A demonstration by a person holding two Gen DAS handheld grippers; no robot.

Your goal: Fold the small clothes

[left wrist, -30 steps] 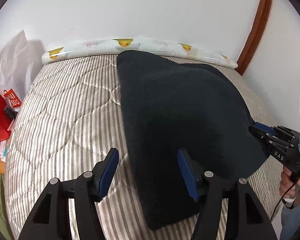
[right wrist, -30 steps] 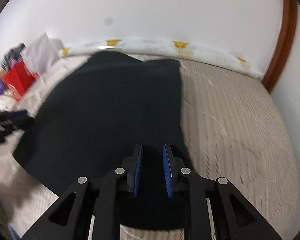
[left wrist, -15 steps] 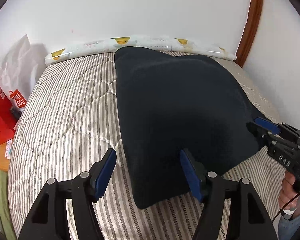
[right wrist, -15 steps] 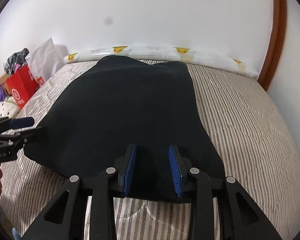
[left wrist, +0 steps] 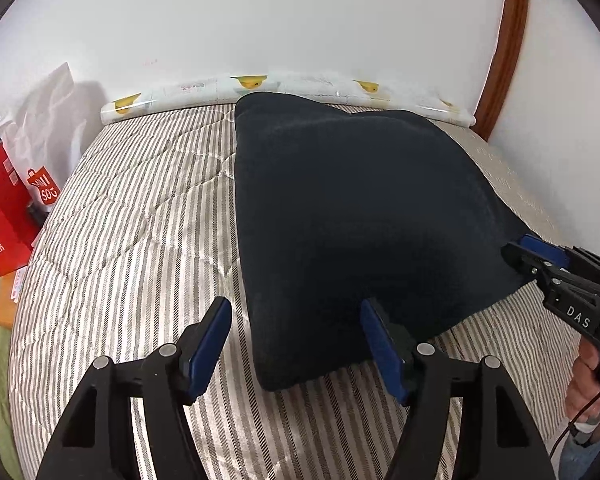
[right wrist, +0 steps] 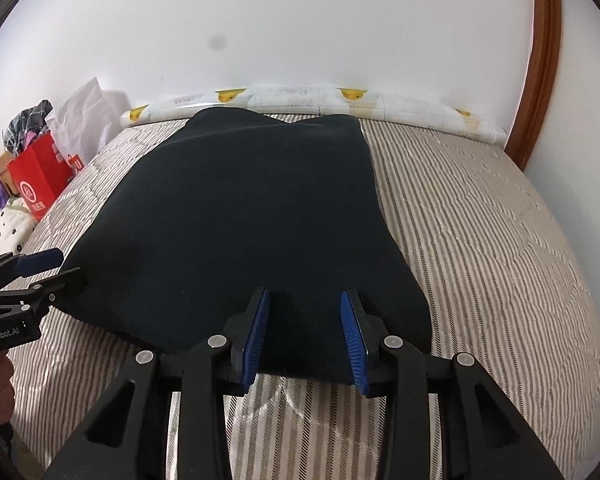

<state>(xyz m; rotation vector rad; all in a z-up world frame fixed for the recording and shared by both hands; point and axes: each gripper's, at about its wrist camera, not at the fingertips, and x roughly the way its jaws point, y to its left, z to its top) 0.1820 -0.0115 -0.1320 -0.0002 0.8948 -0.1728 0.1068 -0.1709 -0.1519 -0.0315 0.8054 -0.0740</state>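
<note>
Both claws stand released: left claw [left wrist: 296, 344] at the near corner of the dark garment [left wrist: 360, 216], jaws wide. Right claw [right wrist: 306, 334], jaws just opened, straddles its near edge above the striped mattress [right wrist: 480, 240].

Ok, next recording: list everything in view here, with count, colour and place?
dark navy fabric garment: one, spread flat mid-bed.
striped quilted mattress: one, beige and grey, under garment.
white roll with yellow duck prints: one, along far wall.
red paper shopping bag: one, left of the bed.
white plastic bag: one, behind red bag.
brown wooden door frame: one, right.
left gripper: black, blue pads, open at garment's near left corner.
right gripper: just opening, garment edge between pads, unpinched.
</note>
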